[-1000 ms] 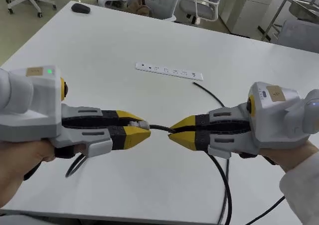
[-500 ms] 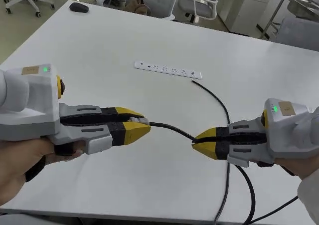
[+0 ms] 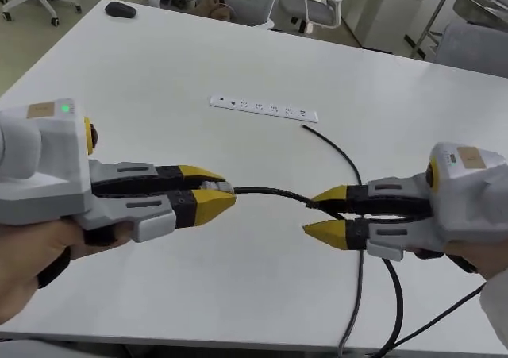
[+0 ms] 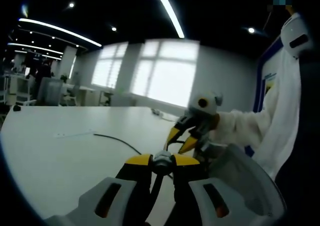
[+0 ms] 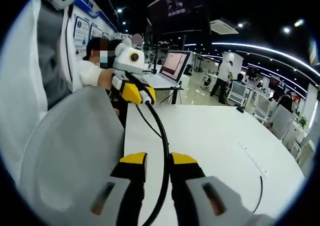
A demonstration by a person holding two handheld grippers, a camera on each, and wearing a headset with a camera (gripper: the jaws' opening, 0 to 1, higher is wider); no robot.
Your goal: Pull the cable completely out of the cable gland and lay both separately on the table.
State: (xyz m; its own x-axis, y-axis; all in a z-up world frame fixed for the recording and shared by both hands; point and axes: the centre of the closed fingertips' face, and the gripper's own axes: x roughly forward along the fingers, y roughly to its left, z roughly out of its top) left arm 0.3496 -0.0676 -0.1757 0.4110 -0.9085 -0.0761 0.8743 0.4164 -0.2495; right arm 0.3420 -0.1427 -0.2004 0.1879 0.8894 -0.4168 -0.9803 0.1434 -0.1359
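Head view: left gripper (image 3: 228,196) at near left, jaws pinching gland (image 3: 220,187) above desk (image 3: 238,286); cable (image 3: 270,192) running right from gland, between spread jaws of right gripper (image 3: 310,214), trailing toward near edge. Power strip (image 3: 264,109) farther back.

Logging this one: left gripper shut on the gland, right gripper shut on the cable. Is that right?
Not quite. The right gripper is open: the head view shows its jaws apart, the cable running between them unclamped. The left gripper is indeed shut on the gland.
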